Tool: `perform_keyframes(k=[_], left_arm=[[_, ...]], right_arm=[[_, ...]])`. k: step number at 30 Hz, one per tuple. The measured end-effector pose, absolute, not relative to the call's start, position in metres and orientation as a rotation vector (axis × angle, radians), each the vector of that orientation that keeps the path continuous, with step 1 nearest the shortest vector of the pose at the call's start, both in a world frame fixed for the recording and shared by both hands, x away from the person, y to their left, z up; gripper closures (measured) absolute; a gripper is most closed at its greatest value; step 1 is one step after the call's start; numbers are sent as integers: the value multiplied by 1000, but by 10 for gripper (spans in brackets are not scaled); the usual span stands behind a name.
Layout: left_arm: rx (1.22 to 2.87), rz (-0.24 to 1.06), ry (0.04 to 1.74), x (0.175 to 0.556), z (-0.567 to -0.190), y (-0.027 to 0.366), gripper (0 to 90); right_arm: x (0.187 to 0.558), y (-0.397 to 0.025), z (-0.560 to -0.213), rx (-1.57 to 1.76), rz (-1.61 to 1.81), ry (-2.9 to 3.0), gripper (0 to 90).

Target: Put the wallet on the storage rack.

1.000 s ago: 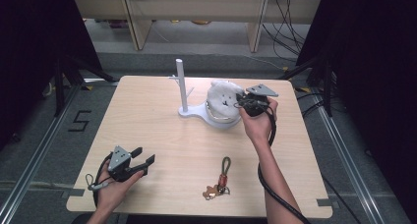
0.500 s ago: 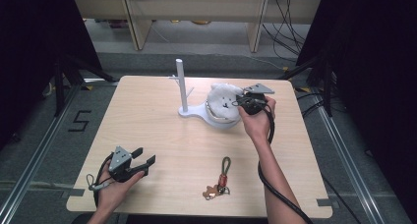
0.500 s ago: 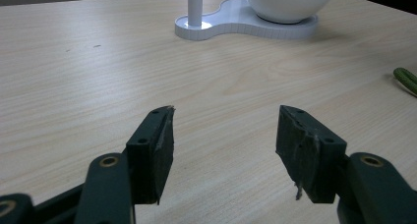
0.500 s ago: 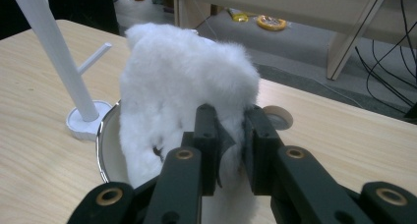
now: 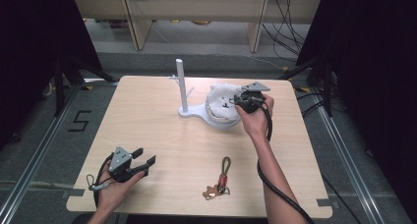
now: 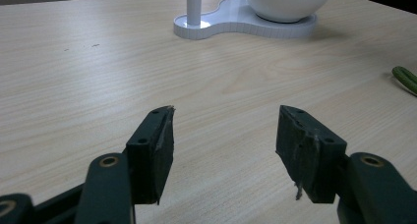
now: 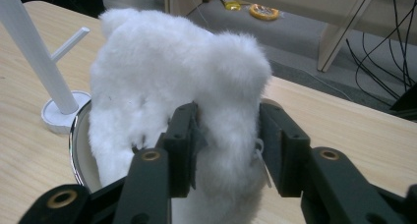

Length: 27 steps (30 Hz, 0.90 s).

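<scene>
A white fluffy thing (image 5: 220, 97) (image 7: 187, 67) sits in a white bowl (image 5: 221, 122) (image 7: 77, 135) on a white stand base, at the far middle of the table. My right gripper (image 5: 236, 102) (image 7: 228, 133) is over the bowl's right side, shut on a fold of the fluff. A white pole (image 5: 181, 84) (image 7: 29, 52) with small pegs rises from the same base, left of the bowl. My left gripper (image 5: 145, 164) (image 6: 223, 145) is open near the front left corner, low over bare wood, with nothing between its jaws.
A keychain with a green cord and red clip (image 5: 222, 177) lies near the front edge, right of centre; its cord end (image 6: 405, 79) shows in the left gripper view. The stand base (image 6: 246, 23) lies far ahead of the left gripper. The wooden table (image 5: 147, 116) stands over a dark floor.
My right gripper has shifted slightly left over the bowl with the fluff still held. The left gripper has stayed in place.
</scene>
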<state>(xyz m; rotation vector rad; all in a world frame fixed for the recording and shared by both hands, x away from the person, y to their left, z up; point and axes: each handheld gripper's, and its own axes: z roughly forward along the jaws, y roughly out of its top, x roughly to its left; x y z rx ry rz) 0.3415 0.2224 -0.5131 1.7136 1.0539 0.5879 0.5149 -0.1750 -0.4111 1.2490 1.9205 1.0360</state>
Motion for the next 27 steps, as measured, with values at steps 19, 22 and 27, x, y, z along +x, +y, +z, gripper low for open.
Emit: perform_keyframes(k=[19,22,27], left_arm=[[1713,584,1056,341,-513,221,389],[1712,592,1055,341,-514,221,391],[1704,597,1058,341,-513,222,391]], right_arm=[[501,-184,-393,1322,1107,1818,500],[492,-189,-390,1375,1115,1807,500],[478,-196,-389,1463,1102,1825,516]])
